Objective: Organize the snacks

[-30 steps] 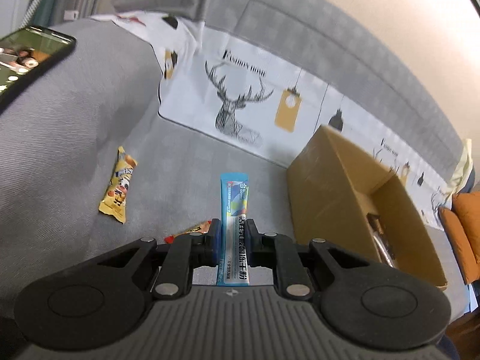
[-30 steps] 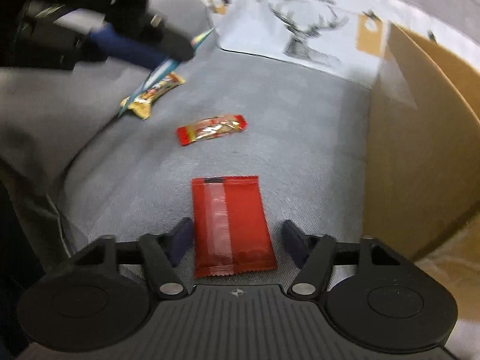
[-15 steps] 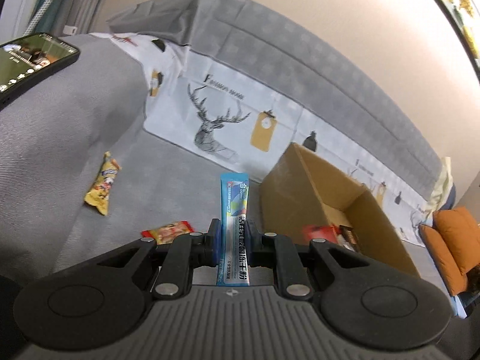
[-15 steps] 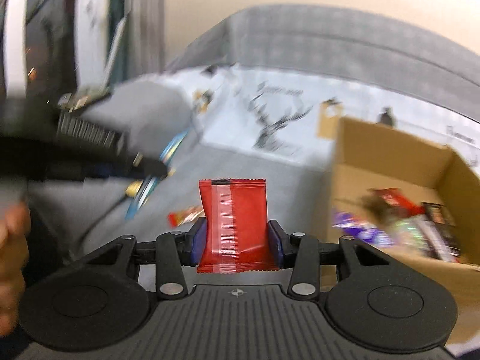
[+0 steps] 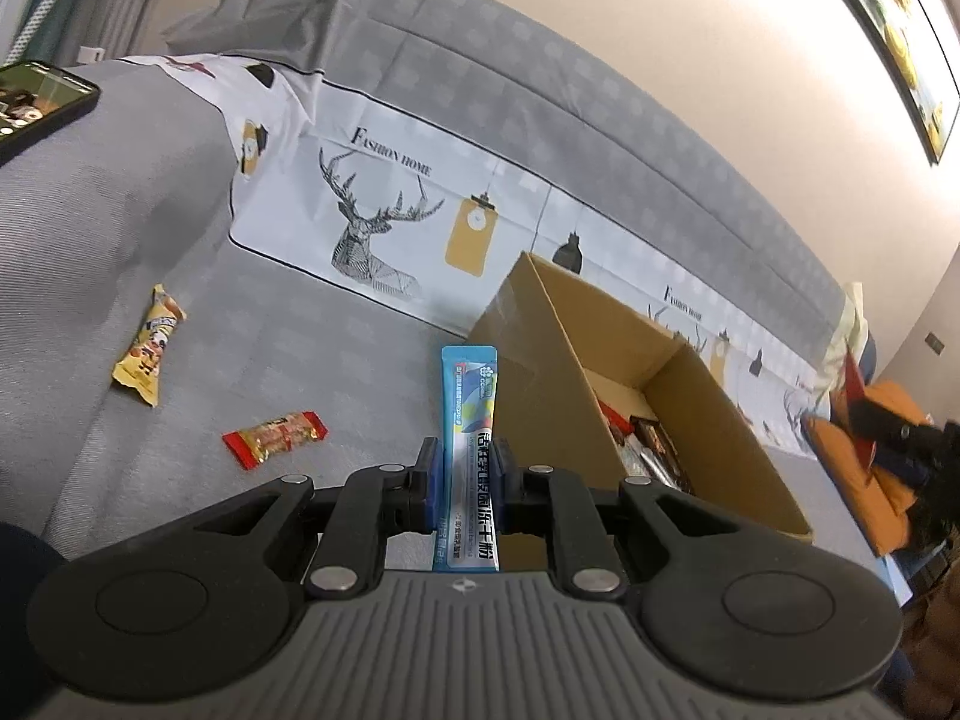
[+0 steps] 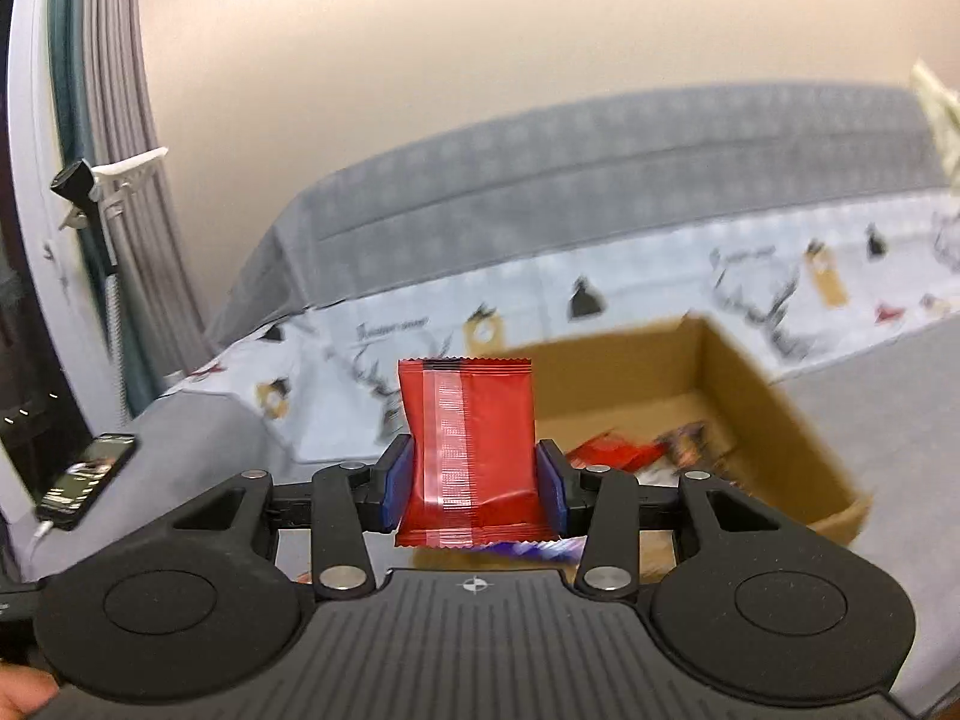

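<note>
Red foil fills the middle of the right wrist view: the right claw (image 6: pixel 474 483) is closed on a red snack packet (image 6: pixel 471 450), its blue pads pressing the packet's two sides so that it stands upright. Behind it lies the open cardboard box (image 6: pixel 774 414), with several wrappers already inside. I judge the packet is carried this way to be dropped into the box, since the claw points toward the opening.

The left claw (image 5: pixel 465 480) is nearly closed, because it grips a thin blue stick sachet (image 5: pixel 471 420) by its lower part; the sachet also points up, just beside the near wall of the same cardboard box (image 5: pixel 540 372).

Only the left view shows what remains on the grey sofa seat (image 5: pixel 300 348): a yellow snack bar (image 5: pixel 150 354) and a small red-and-gold candy (image 5: pixel 276 438), apart from each other and not yet collected. It also shows a dark shape at the right edge, too blurred to name. The right view alone shows the curtain (image 6: pixel 120 180). A phone (image 6: pixel 87 480) lies on the armrest and appears in both views.
</note>
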`<state>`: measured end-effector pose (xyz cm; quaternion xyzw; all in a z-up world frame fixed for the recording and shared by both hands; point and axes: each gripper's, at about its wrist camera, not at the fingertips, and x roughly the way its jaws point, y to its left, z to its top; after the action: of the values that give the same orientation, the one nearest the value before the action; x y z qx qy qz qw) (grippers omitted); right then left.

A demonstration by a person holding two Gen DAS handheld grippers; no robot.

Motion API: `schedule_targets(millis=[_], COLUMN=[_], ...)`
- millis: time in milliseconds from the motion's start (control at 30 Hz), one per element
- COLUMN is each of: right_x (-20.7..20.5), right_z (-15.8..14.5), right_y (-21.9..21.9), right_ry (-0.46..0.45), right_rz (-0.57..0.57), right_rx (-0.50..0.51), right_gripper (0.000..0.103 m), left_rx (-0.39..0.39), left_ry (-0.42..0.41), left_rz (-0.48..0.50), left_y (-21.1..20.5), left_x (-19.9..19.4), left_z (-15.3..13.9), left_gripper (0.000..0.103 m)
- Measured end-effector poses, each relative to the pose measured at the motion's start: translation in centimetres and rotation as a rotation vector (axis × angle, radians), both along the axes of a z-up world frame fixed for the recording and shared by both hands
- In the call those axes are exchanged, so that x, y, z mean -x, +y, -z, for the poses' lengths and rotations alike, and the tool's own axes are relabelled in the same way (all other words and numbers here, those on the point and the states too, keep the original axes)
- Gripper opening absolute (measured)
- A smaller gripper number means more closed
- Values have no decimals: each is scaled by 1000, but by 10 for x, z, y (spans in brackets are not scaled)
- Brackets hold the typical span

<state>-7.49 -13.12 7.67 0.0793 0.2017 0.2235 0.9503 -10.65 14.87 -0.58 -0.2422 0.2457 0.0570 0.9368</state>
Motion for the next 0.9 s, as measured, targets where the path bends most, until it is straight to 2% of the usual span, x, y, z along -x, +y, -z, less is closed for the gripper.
schedule_targets(millis=[67, 233, 400, 467, 567, 700, 900], right_x=[-14, -47, -73, -78, -72, -76, -87], right_z=[-1, 2, 22, 33, 32, 38, 46], right_y=[-15, -43, -54, -63, -80, -101, -109], right_ry=[-9, -1, -29, -20, -67, -45, -16], right_rz=[31, 91, 97, 106, 106, 139, 131], right_rx=[34, 9, 12, -12, -62, -148, -214], right_gripper=[46, 46, 46, 46, 46, 46, 46], left_rx=[-10, -24, -77, -103, -134, -118, -122], left_ry=[12, 42, 76, 88, 101, 127, 109], left_rz=[3, -3, 17, 28, 45, 61, 95], left_y=[-1, 0, -5, -9, -16, -22, -36], left_x=[-3, -12, -20, -23, -28, -35, -55], left_z=[2, 8, 12, 13, 14, 12, -22], left_gripper=[17, 17, 17, 17, 17, 17, 17])
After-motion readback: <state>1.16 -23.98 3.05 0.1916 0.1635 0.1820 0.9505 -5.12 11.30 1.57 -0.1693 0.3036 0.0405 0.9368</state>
